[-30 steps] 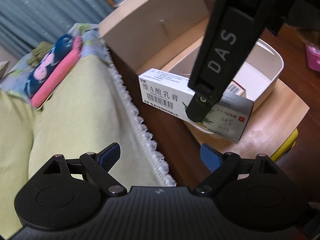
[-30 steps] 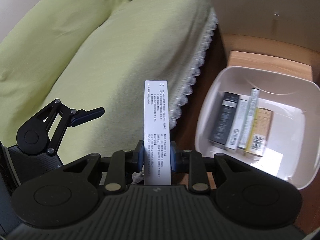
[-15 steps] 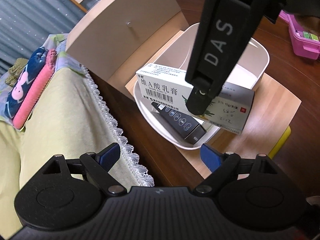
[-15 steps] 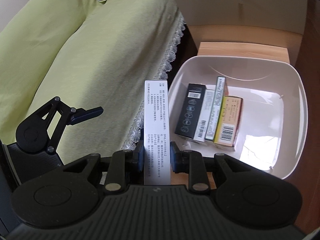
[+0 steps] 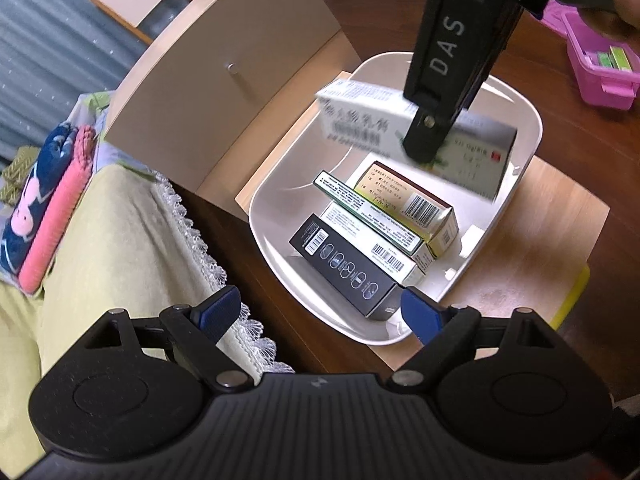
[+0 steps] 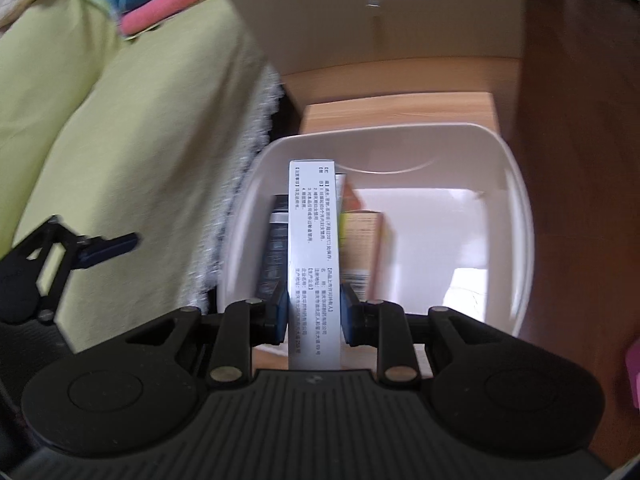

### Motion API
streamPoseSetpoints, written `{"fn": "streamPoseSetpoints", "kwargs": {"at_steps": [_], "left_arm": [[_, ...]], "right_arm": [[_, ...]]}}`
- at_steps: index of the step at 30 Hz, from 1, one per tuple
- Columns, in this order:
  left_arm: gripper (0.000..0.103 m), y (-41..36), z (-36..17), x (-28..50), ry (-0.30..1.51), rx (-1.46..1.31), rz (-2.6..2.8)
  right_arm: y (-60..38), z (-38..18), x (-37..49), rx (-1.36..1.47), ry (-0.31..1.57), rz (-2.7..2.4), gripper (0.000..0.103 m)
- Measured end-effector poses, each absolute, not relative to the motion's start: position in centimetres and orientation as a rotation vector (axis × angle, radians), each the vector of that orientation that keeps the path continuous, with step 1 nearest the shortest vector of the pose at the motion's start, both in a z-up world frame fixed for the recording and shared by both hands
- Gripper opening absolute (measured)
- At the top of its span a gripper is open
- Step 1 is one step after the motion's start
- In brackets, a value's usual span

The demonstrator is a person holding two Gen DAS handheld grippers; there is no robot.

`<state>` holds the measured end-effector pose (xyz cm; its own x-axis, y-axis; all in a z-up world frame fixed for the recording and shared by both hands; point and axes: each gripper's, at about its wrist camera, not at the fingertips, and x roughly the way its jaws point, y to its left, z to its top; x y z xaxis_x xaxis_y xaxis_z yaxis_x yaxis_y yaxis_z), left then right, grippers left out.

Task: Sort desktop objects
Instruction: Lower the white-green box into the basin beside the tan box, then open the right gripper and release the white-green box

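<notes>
Here you were mid-placement: your right gripper (image 6: 314, 312) pinched the long white cardboard medicine box (image 6: 314, 256) above the glossy white rounded plastic tub (image 5: 524, 168) at frame centre, over three slim cartons (image 5: 376, 236). Next, I judge, came lowering and release. Your left gripper (image 5: 320, 310) stood spread, empty.

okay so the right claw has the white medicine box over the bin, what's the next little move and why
Probably lower it a bit further, then open. The right claw is shut on the white medicine box, which hangs above the white bin holding four boxes packed toward one side. The bare floor beside them looks like the place to drop it. The left claw is open and empty.
</notes>
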<state>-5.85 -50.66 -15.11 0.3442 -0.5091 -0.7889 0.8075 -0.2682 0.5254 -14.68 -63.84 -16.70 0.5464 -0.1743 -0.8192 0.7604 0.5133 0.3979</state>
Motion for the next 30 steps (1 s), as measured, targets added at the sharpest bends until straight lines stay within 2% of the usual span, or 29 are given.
{"fn": "streamPoseSetpoints", "kwargs": {"at_steps": [20,30], "left_arm": [[0.089,-50.6,-17.4,-4.8,0.317,1.372,-1.302],[0.089,-51.0,-18.9,-4.5,0.322,1.377,-1.310]], "right_arm": [[-69.4,-26.1,-14.0,0.937,0.893,-0.828,0.023],[-70.3,-28.7,-13.1,1.045,0.893,-0.823,0.023]]}}
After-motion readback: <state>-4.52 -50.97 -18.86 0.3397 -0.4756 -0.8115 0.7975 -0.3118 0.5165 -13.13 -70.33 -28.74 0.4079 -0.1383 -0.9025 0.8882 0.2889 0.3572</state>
